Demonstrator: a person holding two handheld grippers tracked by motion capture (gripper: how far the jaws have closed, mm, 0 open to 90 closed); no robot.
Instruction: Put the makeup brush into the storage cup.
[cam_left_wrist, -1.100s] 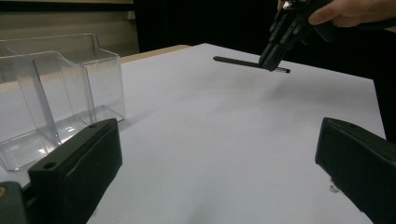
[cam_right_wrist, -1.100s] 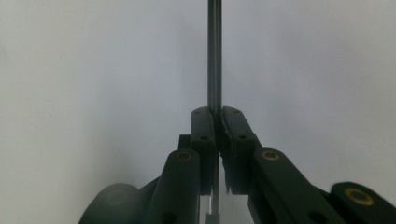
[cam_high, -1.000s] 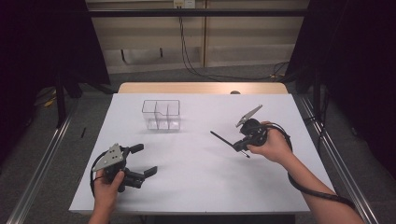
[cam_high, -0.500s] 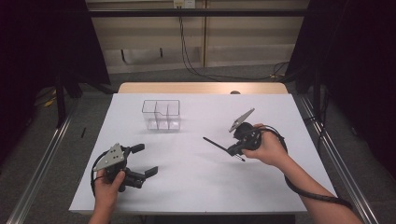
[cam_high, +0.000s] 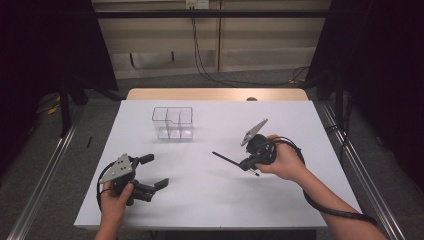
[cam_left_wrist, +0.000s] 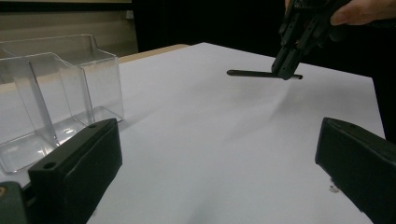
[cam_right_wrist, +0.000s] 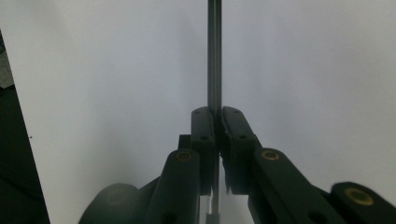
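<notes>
A thin dark rod (cam_high: 225, 158) hangs just above the white table (cam_high: 200, 200), right of centre, and my right gripper (cam_high: 248, 165) is shut on it. Along the right gripper view the rod (cam_right_wrist: 214, 56) runs straight out from between the closed jaws of that gripper (cam_right_wrist: 217, 114). The left gripper view shows the rod (cam_left_wrist: 257, 73) lying level in the right gripper (cam_left_wrist: 287, 70). My left gripper (cam_high: 157, 170) rests at the near left of the table, open and holding nothing (cam_left_wrist: 217, 158). A clear plastic divided box (cam_high: 172, 122) stands at the far middle-left.
The clear box (cam_left_wrist: 56, 93) stands close ahead of the left jaw in the left gripper view. A wooden strip (cam_high: 215, 94) borders the table's far edge. Metal rails (cam_high: 360, 165) run along both sides of the table. A cable (cam_high: 330, 210) trails from the right gripper.
The right hand has shifted a little to the left and toward the person, carrying the rod with it. The left gripper has stayed where it was.
</notes>
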